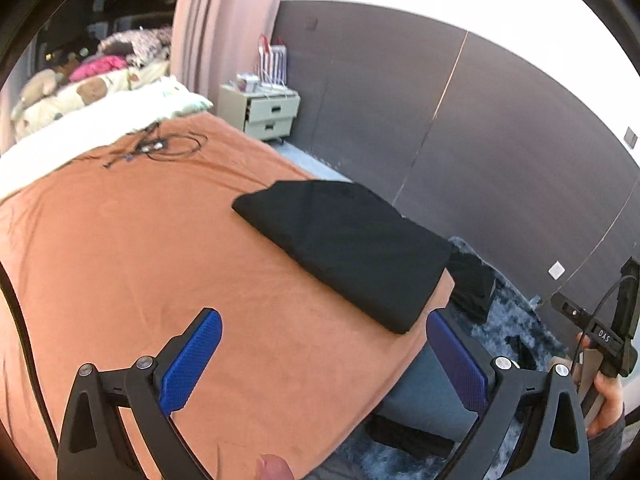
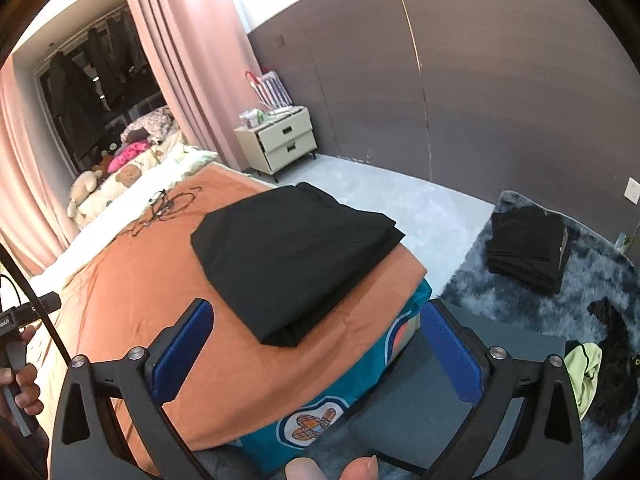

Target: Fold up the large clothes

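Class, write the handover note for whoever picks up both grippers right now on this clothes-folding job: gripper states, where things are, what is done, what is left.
Left gripper: open, nothing between its pads.
Right gripper: open, also empty.
Folded black garment: lies flat near the corner of the orange bedspread, clear of both grippers.
Stack of folded black clothes: on the grey rug beside the bed.
Loose clothes: heaped on the rug, right of the right gripper.
Done: this garment looks folded.
Left: probably move it to the stack, then fold the loose pieces.
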